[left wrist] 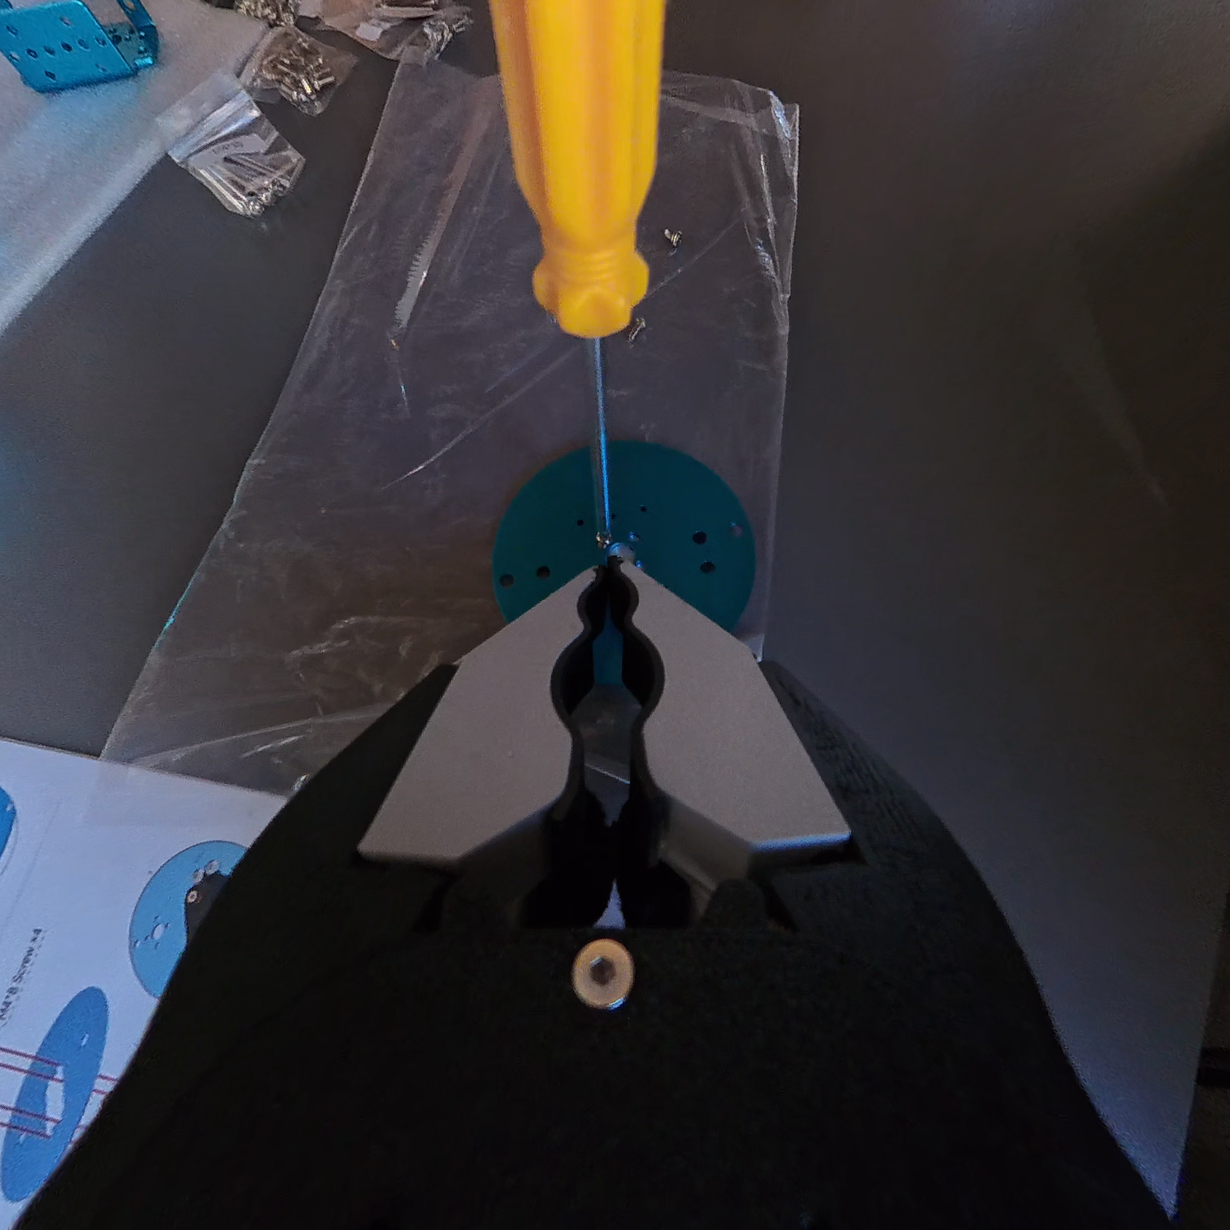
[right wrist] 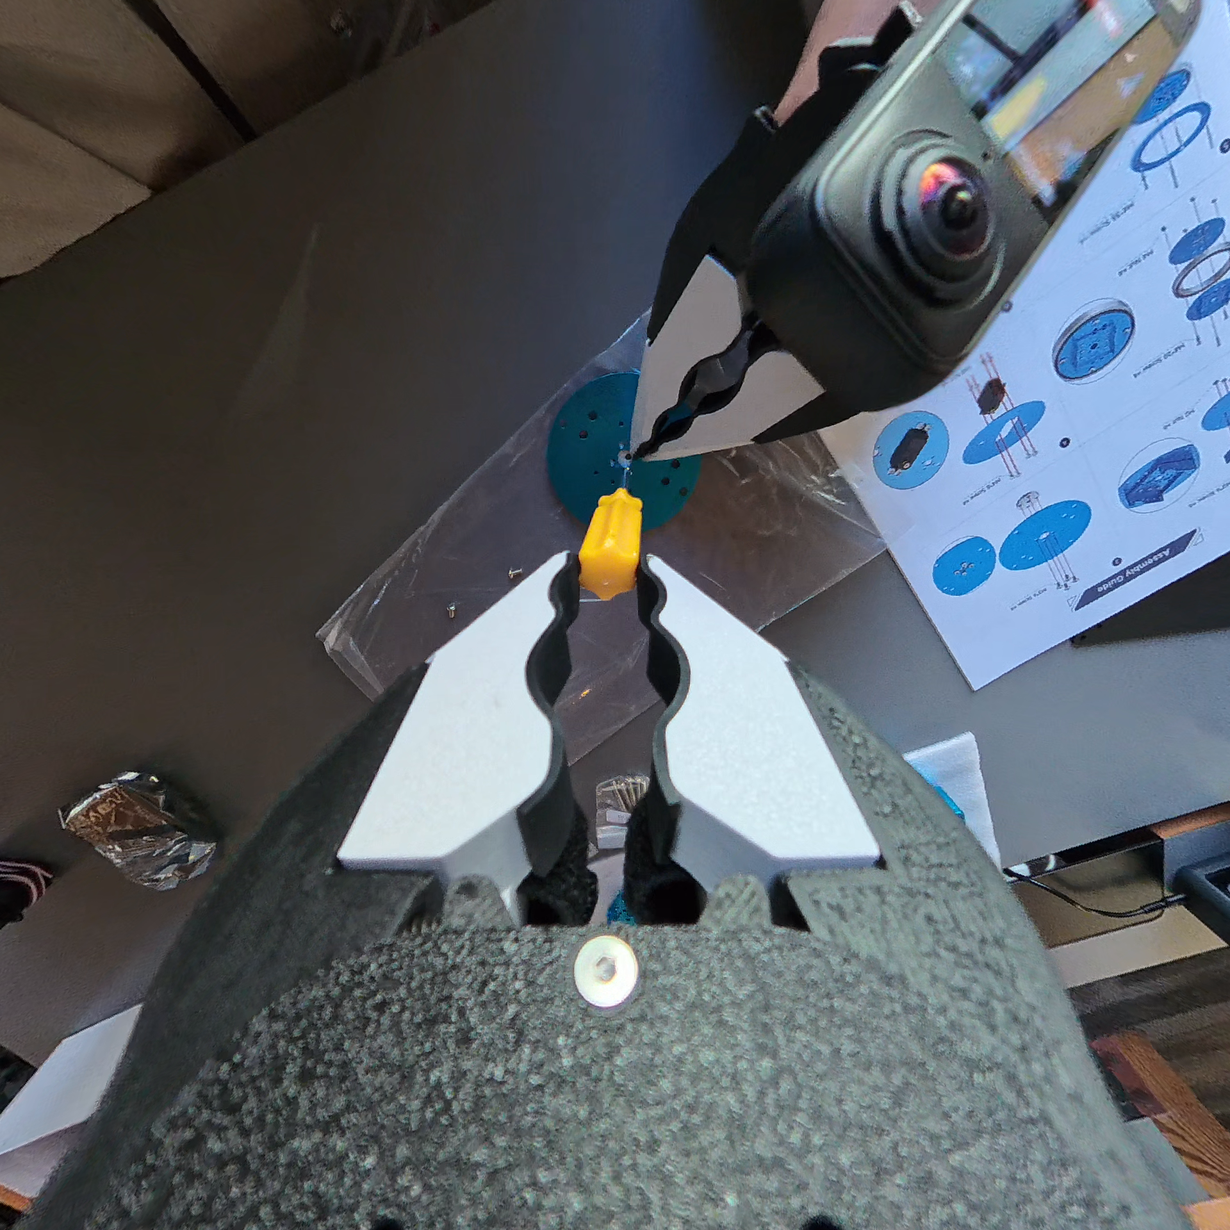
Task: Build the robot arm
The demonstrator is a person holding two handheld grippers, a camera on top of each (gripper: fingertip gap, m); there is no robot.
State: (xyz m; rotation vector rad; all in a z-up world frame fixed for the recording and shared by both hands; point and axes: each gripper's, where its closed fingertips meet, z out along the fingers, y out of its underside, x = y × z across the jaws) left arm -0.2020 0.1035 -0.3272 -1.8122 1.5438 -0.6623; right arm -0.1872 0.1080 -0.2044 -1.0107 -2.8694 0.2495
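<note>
A teal round plate with holes [left wrist: 546, 532] lies on a clear plastic bag [left wrist: 333, 532] on the dark table. My left gripper [left wrist: 611, 571] is shut, its tips down at the plate's middle beside a small silver part [left wrist: 620, 551]; I cannot tell if it grips it. My right gripper [right wrist: 607, 566] is shut on the yellow handle of a screwdriver [right wrist: 609, 552]. In the left wrist view the screwdriver [left wrist: 586, 166] stands almost upright, its thin shaft [left wrist: 602, 432] meeting a screw by the plate's centre. The right wrist view also shows the plate [right wrist: 586, 432] and the left gripper [right wrist: 642, 452].
Two loose screws [left wrist: 673, 236] lie on the plastic. Small bags of screws [left wrist: 246, 180] and a blue metal bracket [left wrist: 73, 53] sit at the far left. A printed assembly sheet [right wrist: 1065, 466] lies beside the plate. A foil packet [right wrist: 140, 838] lies near the table edge. The tips of one gripper are about 12 centimeters away from the tips of the other. From either gripper's tips it is about 30 centimeters to the blue metal bracket [left wrist: 73, 53].
</note>
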